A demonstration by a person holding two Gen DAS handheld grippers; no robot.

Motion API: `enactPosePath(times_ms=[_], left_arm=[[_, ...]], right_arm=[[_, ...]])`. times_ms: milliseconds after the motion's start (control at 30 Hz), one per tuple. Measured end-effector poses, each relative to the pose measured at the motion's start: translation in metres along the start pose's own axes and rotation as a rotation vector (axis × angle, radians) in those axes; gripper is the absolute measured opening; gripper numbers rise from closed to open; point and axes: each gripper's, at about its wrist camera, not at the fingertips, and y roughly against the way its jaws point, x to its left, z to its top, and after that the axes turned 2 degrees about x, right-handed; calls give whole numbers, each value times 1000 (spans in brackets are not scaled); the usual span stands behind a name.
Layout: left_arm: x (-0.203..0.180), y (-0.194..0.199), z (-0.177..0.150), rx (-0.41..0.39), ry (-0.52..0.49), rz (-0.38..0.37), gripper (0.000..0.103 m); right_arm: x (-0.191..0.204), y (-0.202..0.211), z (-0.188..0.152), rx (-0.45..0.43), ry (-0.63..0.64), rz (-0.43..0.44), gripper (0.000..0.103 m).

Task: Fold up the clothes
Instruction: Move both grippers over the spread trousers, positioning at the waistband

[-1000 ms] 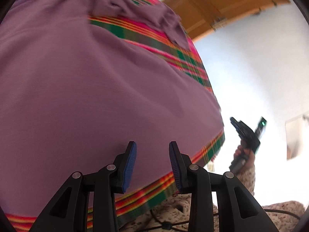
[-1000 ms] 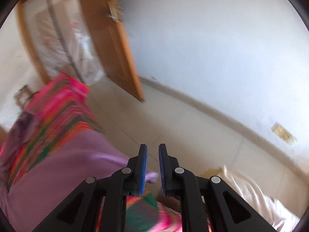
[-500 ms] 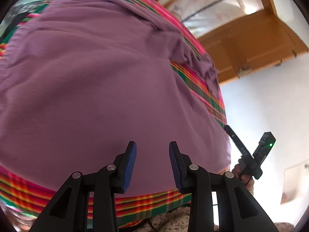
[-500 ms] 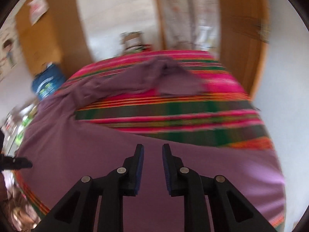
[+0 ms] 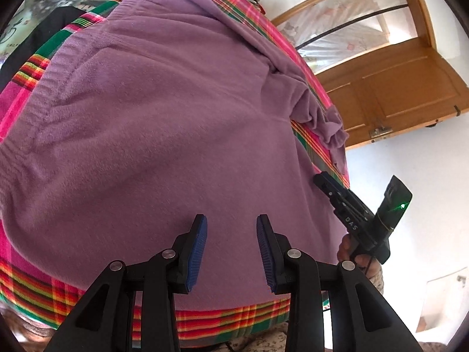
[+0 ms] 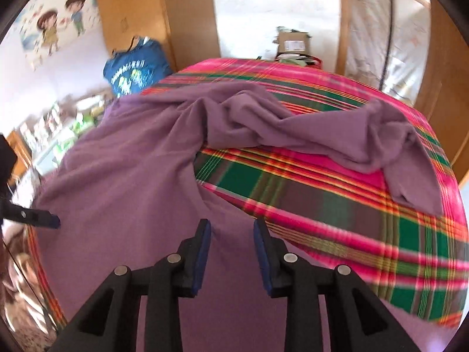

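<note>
A purple garment (image 5: 164, 123) is seen spread across a tabletop covered by a bright plaid cloth (image 6: 337, 193), filling most of the left wrist view from upper left to lower centre. Its body lies fairly flat; one sleeve (image 6: 337, 135) is found bunched and twisted toward the upper right of the right wrist view, its cuff end draped near the right edge of the cloth. The left hand-held gripper (image 5: 231, 249) is held above the near hem, jaws apart, nothing between the pads; it is judged to be poised there because the hem is the likely edge to be taken up for a fold. The right hand-held gripper (image 6: 231, 252) is seen low centre in its own view, over the garment's side edge where purple meets plaid; its jaws are opening and no fabric is caught between them. In the left wrist view the same gripper appears at the right edge, gripped by a person's hand (image 5: 348, 249). The garment is judged not yet folded: the sleeve would probably need straightening or laying inward first. A wooden door (image 5: 395, 88) is noted at upper right, a blue bag (image 6: 134, 67) at upper left of the right wrist view. The right wrist view is motion-blurred, so fine creases cannot be read.
</note>
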Motion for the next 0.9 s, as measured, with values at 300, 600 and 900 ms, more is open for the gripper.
enactPosePath(times_ms=[300,600,900], left_arm=[[6,-3,14,7,8,-1,36],[14,0,21,12,33,-7,36],[12,-5,28,22,34,-5,36]], right_arm=[[-6,-4,13,-23,18,0,29],[2,-24,12,69,93,31,23],[10,-18,9,70,156,15,23]])
